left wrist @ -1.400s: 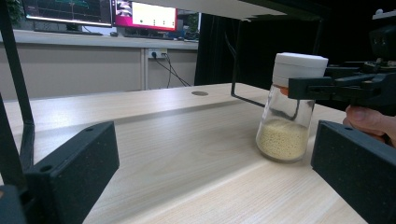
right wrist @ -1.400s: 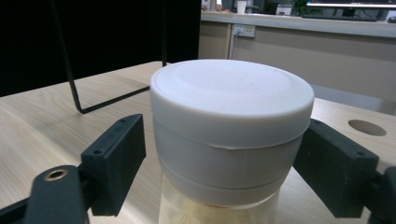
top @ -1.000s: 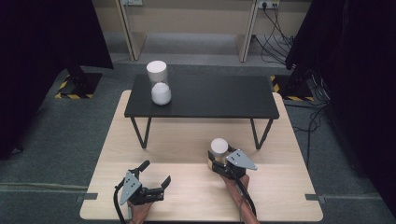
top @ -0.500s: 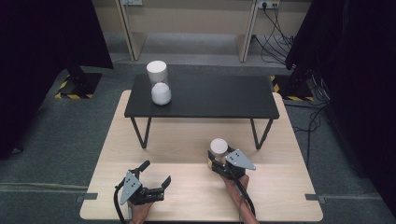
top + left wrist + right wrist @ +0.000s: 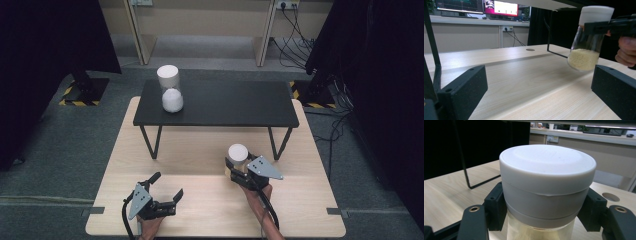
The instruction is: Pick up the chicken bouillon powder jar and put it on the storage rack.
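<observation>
Jar (image 5: pixel 238 155) clamped in right gripper (image 5: pixel 237 172), jaws shut just under the white lid (image 5: pixel 547 167), pads pressing the neck from both sides. Lifted clear of the wooden table (image 5: pixel 200 210), tilted a little in the left gripper view, hanging off the front right leg of the black bench (image 5: pixel 220 102), below and in front of its top.

Glass-clear body, roughly a third full of pale grain (image 5: pixel 583 59). Probably light to moderate in weight, with loose contents shifting on any tilt and pulling the balance low. Rigid, smooth, likely slippery on the wall and breakable on a knock against the bench frame. Best hold right where it is now: at the neck below the lid rim, the rim acting as a stop against slipping down. Lower on the bare wall, a poorer grip.

Left gripper (image 5: pixel 161 200) parked low in front of the bench, toward its left end, jaws spread wide, nothing between them.

2 more white-topped containers (image 5: pixel 170 90) at the left end of the bench top, one behind the other, well apart from the jar. Rest of the bench top bare, so wide room for setting down at centre and right. Hazards: front edge of the bench top overhead and the thin slanted leg (image 5: pixel 278 142) just beside the jar; a rise before any forward travel looks safest.
</observation>
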`<state>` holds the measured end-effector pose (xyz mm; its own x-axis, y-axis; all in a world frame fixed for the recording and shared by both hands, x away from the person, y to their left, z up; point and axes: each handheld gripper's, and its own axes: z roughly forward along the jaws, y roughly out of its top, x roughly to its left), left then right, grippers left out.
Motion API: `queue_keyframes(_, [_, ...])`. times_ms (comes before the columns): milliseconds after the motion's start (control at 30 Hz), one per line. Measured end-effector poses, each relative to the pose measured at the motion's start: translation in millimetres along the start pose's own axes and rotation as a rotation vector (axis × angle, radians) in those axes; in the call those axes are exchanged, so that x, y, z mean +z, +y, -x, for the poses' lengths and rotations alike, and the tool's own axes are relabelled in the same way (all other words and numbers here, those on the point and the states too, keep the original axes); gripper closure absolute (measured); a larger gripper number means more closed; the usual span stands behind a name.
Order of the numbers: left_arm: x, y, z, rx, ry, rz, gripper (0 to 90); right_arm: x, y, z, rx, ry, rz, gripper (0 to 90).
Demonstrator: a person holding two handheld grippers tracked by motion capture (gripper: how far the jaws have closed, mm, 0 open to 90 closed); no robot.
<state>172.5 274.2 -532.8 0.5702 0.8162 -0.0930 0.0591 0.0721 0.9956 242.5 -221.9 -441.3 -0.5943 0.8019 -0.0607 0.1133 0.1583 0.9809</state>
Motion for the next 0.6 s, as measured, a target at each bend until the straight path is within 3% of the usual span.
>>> queue_keyframes(300, [0.0, 0.4, 1.8, 0.016, 0.000, -0.001, 0.0, -13.2, 31.1, 3.7, -0.005, 0.039, 0.005, 34.6])
queue_keyframes(600, [0.6, 1.1, 1.7, 0.019, -0.004, -0.008, 0.0, -18.9, 50.9, 7.2, -0.008, 0.039, 0.023, 34.6])
